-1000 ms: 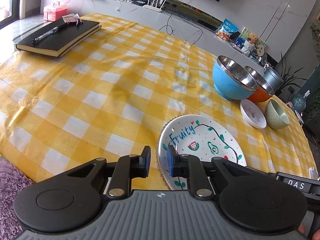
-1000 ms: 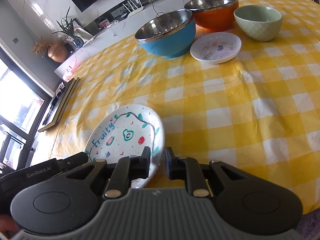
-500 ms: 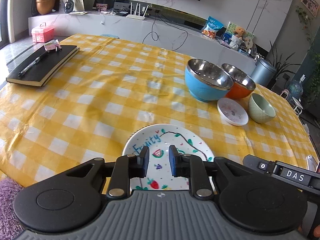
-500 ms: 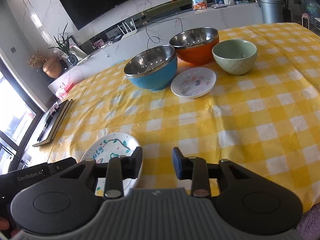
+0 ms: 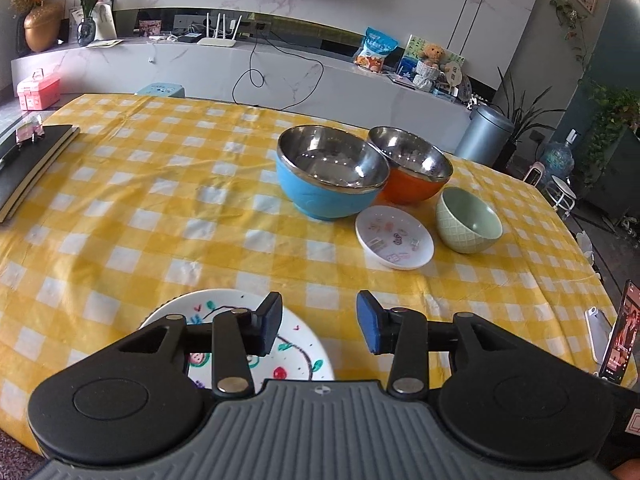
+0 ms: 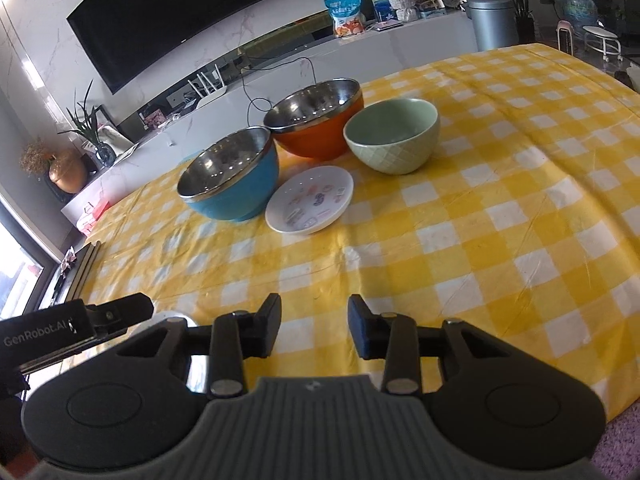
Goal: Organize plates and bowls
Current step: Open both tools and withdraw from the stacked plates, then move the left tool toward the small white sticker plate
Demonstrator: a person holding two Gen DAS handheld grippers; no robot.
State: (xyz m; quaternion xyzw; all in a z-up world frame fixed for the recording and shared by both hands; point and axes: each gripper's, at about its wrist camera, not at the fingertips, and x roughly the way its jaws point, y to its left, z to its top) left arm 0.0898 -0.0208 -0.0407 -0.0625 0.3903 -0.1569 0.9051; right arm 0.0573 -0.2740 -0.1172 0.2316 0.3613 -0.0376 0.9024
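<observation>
the left gripper (image 5: 318,322) hangs over the near edge of the table with its jaws apart; they have just been widening, and only checked cloth shows in the gap. its left finger (image 5: 269,322) sits over the rim of the round white plate painted with fruit and a dark vine line (image 5: 298,350), which lies flat on the cloth at the table's near edge, partly hidden under the gripper body. the right gripper (image 6: 314,326) also stands parted, with bare cloth in the gap and its pads pressing on nothing; its jaws opened a little earlier and have since held about level. at its lower left, a sliver of the same plate's rim shows beside the black body of the left gripper marked "genrobot.ai".

further out on the yellow and white checked tablecloth (image 5: 168,216), a cluster of dishes sits well apart from the painted plate. a small white saucer with little printed pictures (image 5: 394,237) lies nearest. just behind it to the left stands a blue bowl with a shiny steel lining (image 5: 332,172), and behind that, touching or nearly touching it, an orange bowl with the same steel lining (image 5: 412,170). a pale green ceramic bowl with a quilted pattern (image 5: 468,220) stands just right of the saucer. all three bowls sit upright.

a black notebook (image 5: 28,160) lies at the table's far left edge.
</observation>
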